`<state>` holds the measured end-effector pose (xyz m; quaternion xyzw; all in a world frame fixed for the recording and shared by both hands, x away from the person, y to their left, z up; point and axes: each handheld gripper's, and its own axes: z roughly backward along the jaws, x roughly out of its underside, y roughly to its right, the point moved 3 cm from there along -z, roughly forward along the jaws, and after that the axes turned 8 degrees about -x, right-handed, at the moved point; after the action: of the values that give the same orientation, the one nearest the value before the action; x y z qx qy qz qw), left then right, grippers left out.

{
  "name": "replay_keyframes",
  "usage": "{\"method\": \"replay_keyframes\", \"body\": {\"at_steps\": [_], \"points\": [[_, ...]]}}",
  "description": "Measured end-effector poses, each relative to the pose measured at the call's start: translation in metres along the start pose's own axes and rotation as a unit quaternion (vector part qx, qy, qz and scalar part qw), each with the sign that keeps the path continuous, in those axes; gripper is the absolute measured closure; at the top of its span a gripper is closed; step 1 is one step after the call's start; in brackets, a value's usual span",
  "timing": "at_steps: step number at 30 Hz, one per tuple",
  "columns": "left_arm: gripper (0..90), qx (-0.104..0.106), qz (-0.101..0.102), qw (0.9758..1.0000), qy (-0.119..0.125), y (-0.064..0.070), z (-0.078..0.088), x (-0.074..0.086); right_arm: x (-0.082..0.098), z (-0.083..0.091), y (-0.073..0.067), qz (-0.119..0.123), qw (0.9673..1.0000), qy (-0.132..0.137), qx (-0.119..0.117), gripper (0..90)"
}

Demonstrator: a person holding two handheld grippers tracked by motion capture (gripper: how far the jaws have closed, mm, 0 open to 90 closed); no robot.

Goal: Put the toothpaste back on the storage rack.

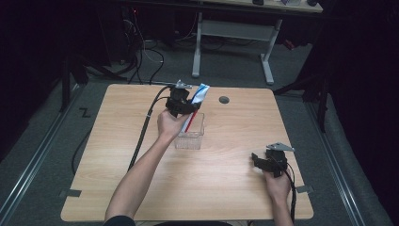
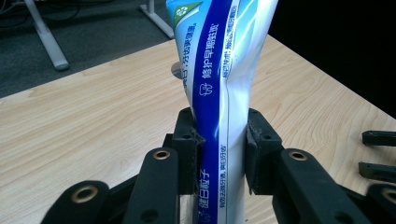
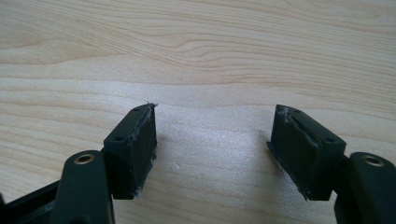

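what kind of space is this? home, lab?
Likely a lab or data-collection room, not a home: a bare wooden table on grey carpet, cables on the floor, a white-framed desk behind, dark surroundings.

A blue and white tube (image 2: 224, 93), with a green patch at its top and white lettering on the blue band, is seen between black jaws. The table (image 1: 226, 174) is marked by pale wood grain. A clear container (image 1: 190, 137) is seen.

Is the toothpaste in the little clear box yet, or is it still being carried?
Still carried. The left gripper is clamped on the toothpaste tube, held over the clear box. The right gripper waits open above the table. Whether the tube is going in or coming out isn't clear.
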<state>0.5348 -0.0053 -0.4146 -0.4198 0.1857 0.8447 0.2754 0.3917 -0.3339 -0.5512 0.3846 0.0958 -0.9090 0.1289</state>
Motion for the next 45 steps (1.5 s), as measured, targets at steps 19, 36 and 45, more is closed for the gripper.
{"method": "replay_keyframes", "body": {"at_steps": [19,36,45], "points": [[69.6,-0.002,0.002,0.9999,-0.011,-0.004,0.000,0.010,0.000,0.000,0.000,0.000,1.0000,0.000,0.000,31.7],[69.0,-0.003,0.002,0.9999,-0.016,-0.006,0.005,0.017,0.000,0.000,0.000,0.000,1.0000,0.000,0.000,31.7],[69.9,-0.004,0.003,0.9998,-0.020,-0.007,0.008,0.022,0.000,0.000,0.000,0.000,1.0000,0.000,0.000,31.7]]}}
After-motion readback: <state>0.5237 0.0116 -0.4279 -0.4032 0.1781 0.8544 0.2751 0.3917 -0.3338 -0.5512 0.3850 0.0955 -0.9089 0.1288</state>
